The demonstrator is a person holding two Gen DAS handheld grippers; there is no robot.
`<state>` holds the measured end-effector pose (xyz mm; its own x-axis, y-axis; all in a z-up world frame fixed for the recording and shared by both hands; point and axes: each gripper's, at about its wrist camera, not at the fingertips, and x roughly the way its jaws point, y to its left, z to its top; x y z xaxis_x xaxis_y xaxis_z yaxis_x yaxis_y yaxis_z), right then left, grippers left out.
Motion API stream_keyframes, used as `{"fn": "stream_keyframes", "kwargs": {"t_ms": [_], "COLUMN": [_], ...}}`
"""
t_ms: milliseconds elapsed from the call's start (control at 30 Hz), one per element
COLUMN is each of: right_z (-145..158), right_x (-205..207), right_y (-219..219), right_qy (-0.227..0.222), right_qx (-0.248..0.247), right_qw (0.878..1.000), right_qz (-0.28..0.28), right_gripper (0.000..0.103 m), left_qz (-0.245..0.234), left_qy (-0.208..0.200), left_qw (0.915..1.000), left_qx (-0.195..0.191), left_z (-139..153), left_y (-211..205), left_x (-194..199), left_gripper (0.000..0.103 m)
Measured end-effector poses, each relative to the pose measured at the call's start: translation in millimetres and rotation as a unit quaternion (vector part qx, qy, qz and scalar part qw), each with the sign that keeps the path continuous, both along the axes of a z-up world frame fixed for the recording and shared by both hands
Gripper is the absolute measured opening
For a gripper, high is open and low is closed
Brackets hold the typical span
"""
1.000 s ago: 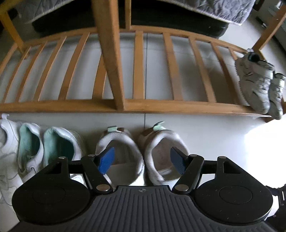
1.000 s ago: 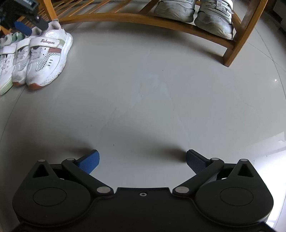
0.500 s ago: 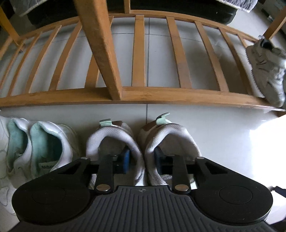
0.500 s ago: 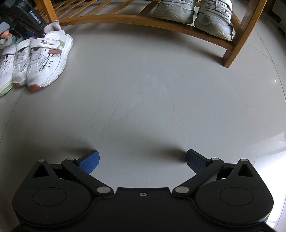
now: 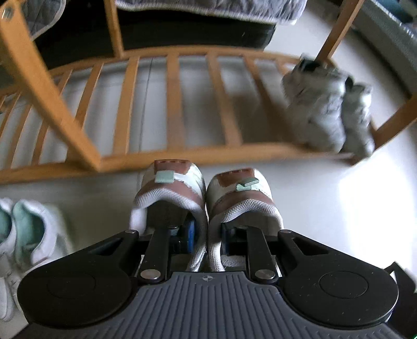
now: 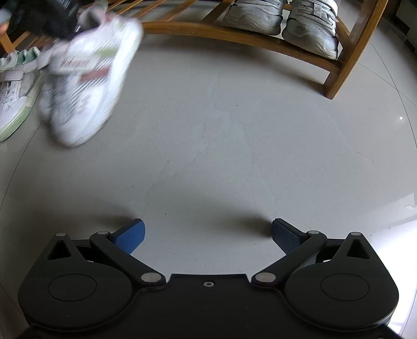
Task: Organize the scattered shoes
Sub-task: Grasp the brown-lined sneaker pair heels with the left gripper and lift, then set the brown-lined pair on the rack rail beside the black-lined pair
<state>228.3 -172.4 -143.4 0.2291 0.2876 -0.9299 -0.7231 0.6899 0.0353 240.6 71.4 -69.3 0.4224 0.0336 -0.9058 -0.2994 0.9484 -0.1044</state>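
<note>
The strap lettering on the white-and-pink sneakers (image 6: 86,78) is blurred past reading. The left gripper (image 5: 207,236) has its fingers pinched nearly together on the pair's two touching inner walls, holding them above the pale floor (image 6: 234,130) in front of the wooden slatted rack (image 5: 172,153). Two grey strap shoes (image 6: 281,18) sit at the rack's right end, mint-lined white sneakers (image 5: 28,232) lie to the left, and the right gripper (image 6: 208,234) hangs wide apart over bare floor, holding nothing.

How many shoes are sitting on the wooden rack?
2: a grey pair stands side by side at the right end of the wooden rack, near its leg. Parts of the rack lie outside the pictures, so more may be hidden.
</note>
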Motion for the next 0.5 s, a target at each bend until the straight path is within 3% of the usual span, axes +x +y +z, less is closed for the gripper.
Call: {"fn": "stream_keyframes", "kwargs": {"t_ms": [100, 267, 367, 500], "right_z": [2, 3, 3, 1], "right_x": [-17, -15, -27, -26], "right_y": [0, 2, 4, 3], "right_qy": [0.001, 0.002, 0.001, 0.000], "right_qx": [-0.002, -0.002, -0.001, 0.000], "right_qw": [0.999, 0.999, 0.998, 0.998], "right_qz": [-0.037, -0.038, -0.067, -0.067], "right_gripper": [0.103, 0.103, 0.103, 0.103], "left_qz": [0.005, 0.019, 0.018, 0.019], "left_qy": [-0.013, -0.027, -0.030, -0.021], "left_qw": [0.9999, 0.9995, 0.9994, 0.9995], "left_qx": [0.000, 0.002, 0.003, 0.012], "left_z": [2, 25, 28, 27], "left_y": [3, 1, 1, -2], "left_x": [10, 43, 57, 87], "left_gripper": [0.020, 0.020, 0.020, 0.020]}}
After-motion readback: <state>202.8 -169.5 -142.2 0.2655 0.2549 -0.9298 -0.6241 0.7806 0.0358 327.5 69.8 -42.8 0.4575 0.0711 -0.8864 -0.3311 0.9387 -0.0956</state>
